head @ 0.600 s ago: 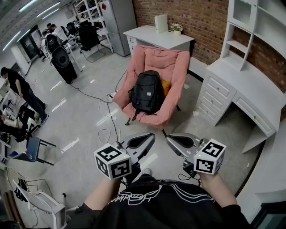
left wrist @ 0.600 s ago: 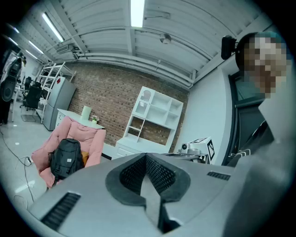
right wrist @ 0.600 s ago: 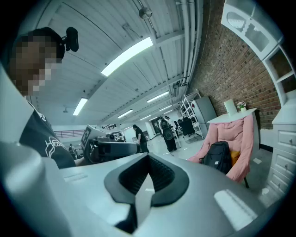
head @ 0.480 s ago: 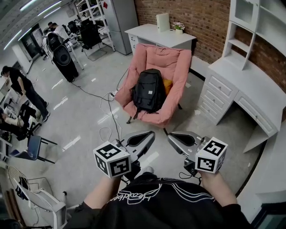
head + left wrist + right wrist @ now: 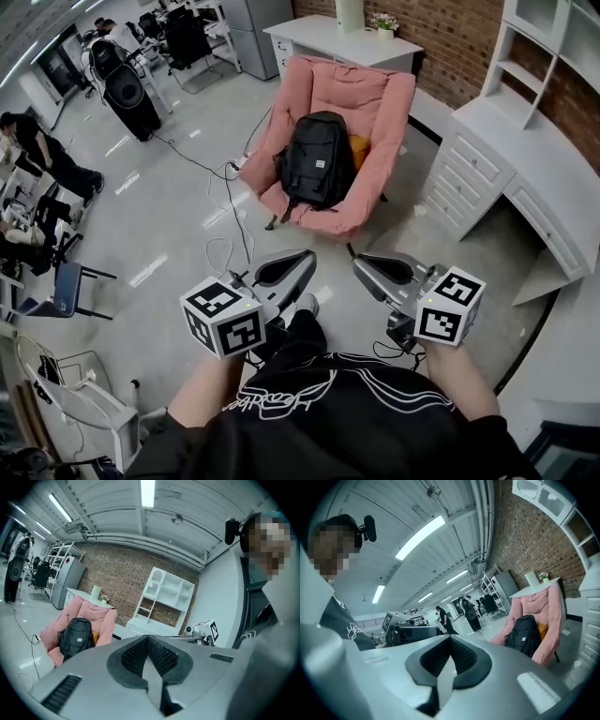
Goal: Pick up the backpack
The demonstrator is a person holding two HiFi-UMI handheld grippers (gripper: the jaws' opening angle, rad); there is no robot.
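A black backpack (image 5: 321,159) stands upright against the back of a pink padded chair (image 5: 375,103). It is some way ahead of me across the floor. My left gripper (image 5: 306,257) and right gripper (image 5: 360,266) are held side by side in front of my chest. Both point towards the chair and are well short of it. Both are shut with nothing between the jaws. The left gripper view shows the backpack (image 5: 75,637) far off at the left, beyond the shut left gripper (image 5: 148,638). In the right gripper view the backpack (image 5: 524,633) is at the right, past the shut right gripper (image 5: 450,639).
A white desk with drawers (image 5: 506,178) runs along the brick wall to the right of the chair. A white cabinet (image 5: 347,42) stands behind it. Cables (image 5: 225,225) trail over the floor to the chair's left. A black speaker (image 5: 122,94), several people (image 5: 47,169) and a blue chair (image 5: 70,291) are far left.
The head view has shifted: chair and backpack now sit a little higher in the picture. Both grippers stay shut, empty and side by side; the left one has drifted slightly left.
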